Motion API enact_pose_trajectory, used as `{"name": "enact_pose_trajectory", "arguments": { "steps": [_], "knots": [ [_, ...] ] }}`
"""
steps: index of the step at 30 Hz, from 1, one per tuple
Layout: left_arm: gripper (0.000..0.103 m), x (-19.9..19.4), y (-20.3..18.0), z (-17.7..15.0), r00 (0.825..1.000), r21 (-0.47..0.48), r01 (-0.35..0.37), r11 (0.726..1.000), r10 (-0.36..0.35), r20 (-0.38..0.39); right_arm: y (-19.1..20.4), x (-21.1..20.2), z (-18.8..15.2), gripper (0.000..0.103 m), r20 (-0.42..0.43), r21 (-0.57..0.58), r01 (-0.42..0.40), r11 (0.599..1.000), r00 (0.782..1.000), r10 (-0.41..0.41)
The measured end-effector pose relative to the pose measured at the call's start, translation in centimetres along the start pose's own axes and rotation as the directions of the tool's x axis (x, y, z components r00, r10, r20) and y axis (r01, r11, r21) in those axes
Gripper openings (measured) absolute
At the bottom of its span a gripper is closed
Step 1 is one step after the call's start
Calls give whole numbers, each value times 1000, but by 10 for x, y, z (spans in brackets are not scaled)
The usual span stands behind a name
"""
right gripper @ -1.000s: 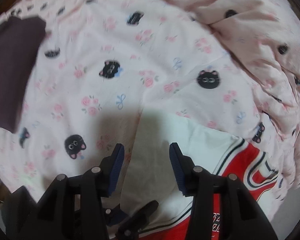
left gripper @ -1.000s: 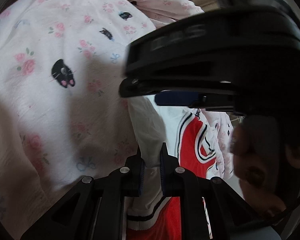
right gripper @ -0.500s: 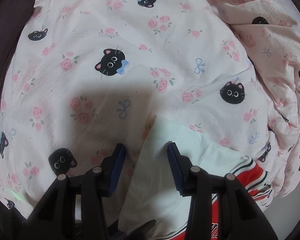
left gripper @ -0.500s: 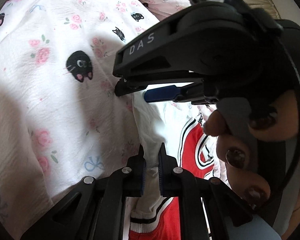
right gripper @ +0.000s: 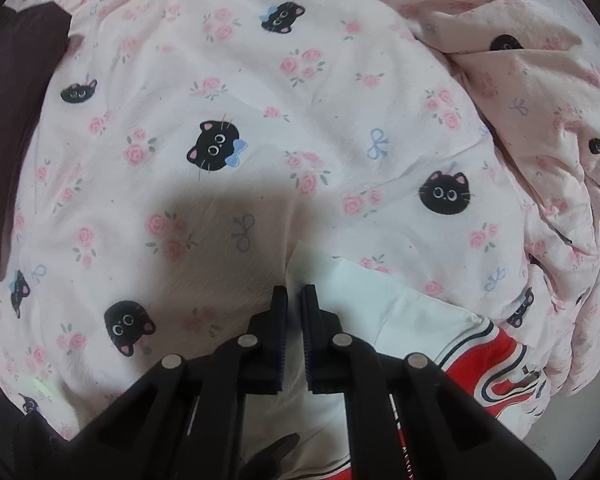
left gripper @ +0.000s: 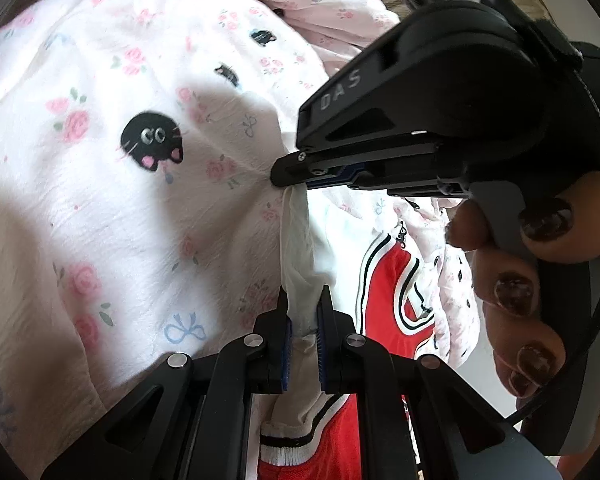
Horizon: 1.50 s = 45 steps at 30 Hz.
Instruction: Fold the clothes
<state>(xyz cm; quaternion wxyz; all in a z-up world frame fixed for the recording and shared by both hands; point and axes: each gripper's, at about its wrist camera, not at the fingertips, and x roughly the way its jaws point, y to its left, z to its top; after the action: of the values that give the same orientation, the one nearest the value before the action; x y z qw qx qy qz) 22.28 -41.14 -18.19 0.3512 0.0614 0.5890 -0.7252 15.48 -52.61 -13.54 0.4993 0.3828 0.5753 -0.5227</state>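
Note:
A white and red jersey lies on a pink bedsheet printed with black cats. My left gripper is shut on a bunched white edge of the jersey. My right gripper shows from the side in the left wrist view, shut on the far end of that same white edge. In the right wrist view my right gripper has its jaws nearly together on the white corner of the jersey, whose red part lies at lower right.
The cat-print sheet covers the bed. A dark purple folded cloth lies at the left. A bunched pink duvet is piled at the right. The bed's edge and a pale floor show at lower right.
My right gripper, open over the white corner before, has closed on it. The left gripper has kept its hold on the white edge.

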Motion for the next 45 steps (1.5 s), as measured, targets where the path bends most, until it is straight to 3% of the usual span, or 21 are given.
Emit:
{"name": "enact_pose_trajectory", "arguments": {
  "steps": [6,12,14,22,27,30,33,34,35,38,41,45],
  "knots": [
    [8,-3,-16,-2,1000,90,-11,996,9,28,-18,-21,-4,7,81,76,-102,992,992,95],
    [8,-8,-32,-11,999,183,-26,983,20,35,-56,-38,-27,7,157,161,-218,963,969,193],
    [8,-12,-35,-13,999,225,-29,974,23,29,-77,-46,-32,7,201,200,-265,943,953,225],
    [8,-2,-68,-27,997,421,-81,903,74,32,-151,-54,-79,7,416,337,-471,815,851,320],
    [8,-5,-51,-24,995,331,-102,938,99,24,-160,-41,-93,10,435,344,-508,790,832,345],
    [8,-2,-36,-19,995,259,-96,961,99,2,-144,-42,-86,13,414,307,-492,815,840,351],
    [8,3,-22,-17,995,197,-95,976,101,-22,-117,-46,-70,39,353,271,-448,852,870,345],
    [8,3,-21,-17,995,188,-89,978,95,-22,-108,-47,-64,52,332,261,-435,862,879,343],
    [8,3,-20,-18,996,182,-82,980,88,-21,-97,-47,-59,55,311,247,-410,878,892,329],
    [8,0,-28,-21,998,215,-59,975,61,-5,-63,-45,-34,55,218,188,-300,935,941,258],
    [8,-1,-32,-24,998,238,-55,970,56,4,-29,-38,-11,55,120,115,-186,976,978,172],
    [8,-1,-35,-29,999,253,-55,966,53,13,0,-18,5,53,1,10,-47,999,999,47]
  ]
}}
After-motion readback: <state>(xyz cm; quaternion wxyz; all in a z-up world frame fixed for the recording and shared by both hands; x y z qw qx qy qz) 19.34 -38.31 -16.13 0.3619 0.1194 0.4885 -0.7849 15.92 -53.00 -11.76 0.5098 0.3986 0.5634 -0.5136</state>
